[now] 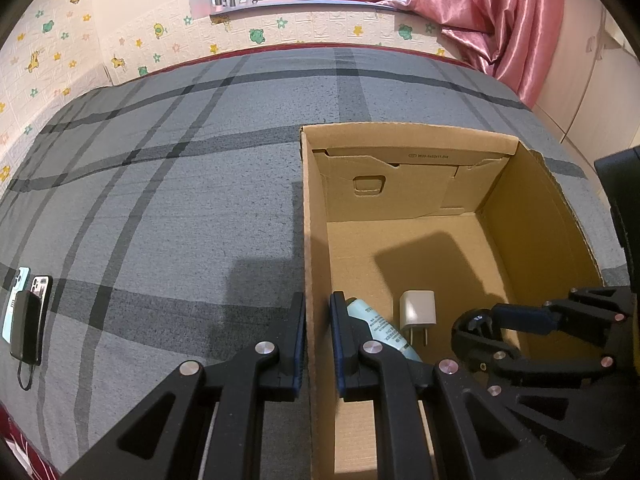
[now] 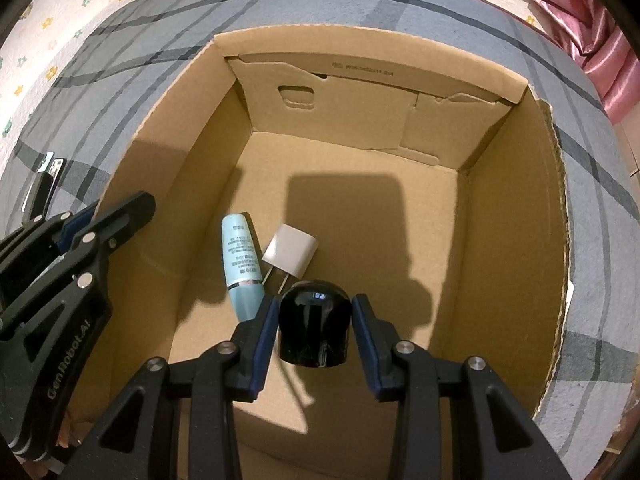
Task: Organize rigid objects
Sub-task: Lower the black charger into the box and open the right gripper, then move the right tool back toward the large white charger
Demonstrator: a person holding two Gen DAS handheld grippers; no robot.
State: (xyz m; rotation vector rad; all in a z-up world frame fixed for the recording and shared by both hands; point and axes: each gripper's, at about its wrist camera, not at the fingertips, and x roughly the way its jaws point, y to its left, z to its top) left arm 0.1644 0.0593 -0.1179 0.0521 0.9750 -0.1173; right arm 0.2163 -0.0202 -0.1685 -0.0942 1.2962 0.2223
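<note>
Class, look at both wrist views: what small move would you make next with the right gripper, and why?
Probably open the right gripper and let go. It holds the black dome-shaped object low inside the cardboard box, beside the blue tube and white charger, while the left gripper pinches the box's wall.

- "GenRobot.AI" stands in grey letters on the black body of the left gripper [image 2: 114, 236], seen from the right wrist view.
- A printed code on the cardboard box [image 1: 440, 156] inner flap is too blurred to read.
- Small print runs along the light blue tube [image 2: 240, 256], illegible.
</note>
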